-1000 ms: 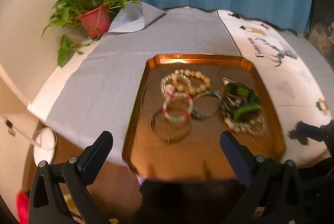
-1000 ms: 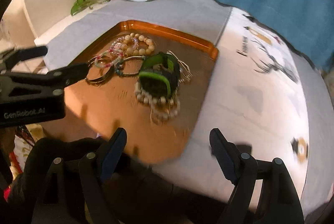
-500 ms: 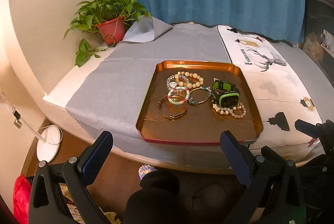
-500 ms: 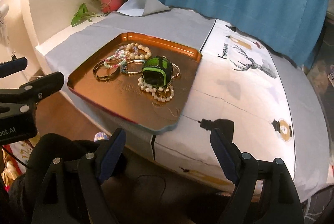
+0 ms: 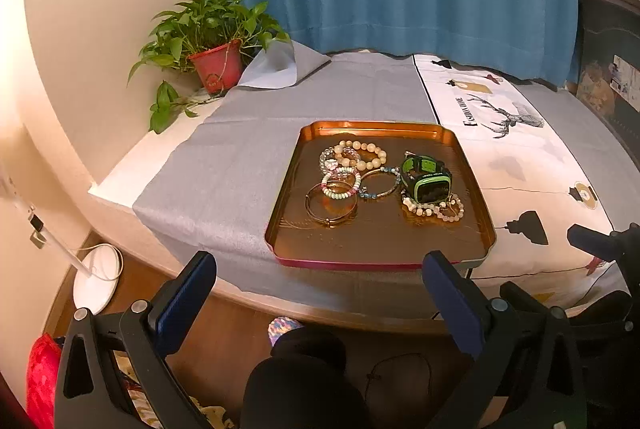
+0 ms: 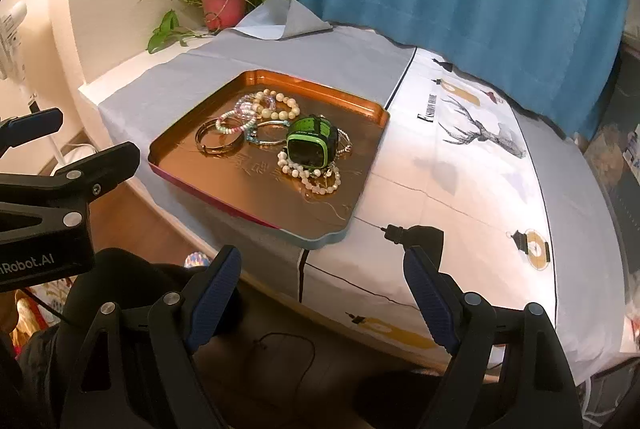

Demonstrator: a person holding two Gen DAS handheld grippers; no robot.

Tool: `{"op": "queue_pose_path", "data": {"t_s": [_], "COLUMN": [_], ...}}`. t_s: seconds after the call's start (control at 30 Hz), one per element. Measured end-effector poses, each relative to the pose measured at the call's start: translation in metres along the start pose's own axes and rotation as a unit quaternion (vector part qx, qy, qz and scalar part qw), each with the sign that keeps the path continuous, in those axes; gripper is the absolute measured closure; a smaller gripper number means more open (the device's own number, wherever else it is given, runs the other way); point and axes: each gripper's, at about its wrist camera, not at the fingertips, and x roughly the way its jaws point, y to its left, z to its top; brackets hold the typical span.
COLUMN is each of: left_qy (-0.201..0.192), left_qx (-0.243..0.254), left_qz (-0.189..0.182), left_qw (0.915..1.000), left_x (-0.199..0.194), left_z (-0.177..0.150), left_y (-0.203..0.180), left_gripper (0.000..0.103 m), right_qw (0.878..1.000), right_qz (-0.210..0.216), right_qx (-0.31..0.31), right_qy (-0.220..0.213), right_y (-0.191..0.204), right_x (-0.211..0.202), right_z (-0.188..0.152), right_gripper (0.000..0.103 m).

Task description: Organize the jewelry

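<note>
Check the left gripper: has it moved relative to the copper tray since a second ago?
Yes. The left gripper has pulled back and up from the copper tray, which looks smaller and farther; its jaws stand open and empty.

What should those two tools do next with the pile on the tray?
Probably bring the right tool forward and down to the green watch. Both tools hang open and empty short of the copper tray, and the watch sits on top of a beaded bracelet, nearest that side.

Warm indoor light, both my views sharp.
Copper tray glares orange; soft shadows under the bracelets; heavy fisheye bending, black vignette at corners.
</note>
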Motion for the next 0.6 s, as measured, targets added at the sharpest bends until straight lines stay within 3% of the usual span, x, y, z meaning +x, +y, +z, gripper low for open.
{"op": "queue_pose_path", "data": {"t_s": [0.6], "left_qy": [0.006], "left_qx": [0.006], "left_qz": [0.001], "left_qw": [1.0], "left_x": [0.0049], "left_z": [-0.0007], "left_y": [-0.0005], "left_gripper": [0.0], "right_qw": [1.0], "right_qz": [-0.001], "right_qx": [0.0], "right_qy": [0.008], "right_y": [-0.0011], "right_x": [0.0048], "right_z": [-0.0014], "right_gripper": [0.019]}}
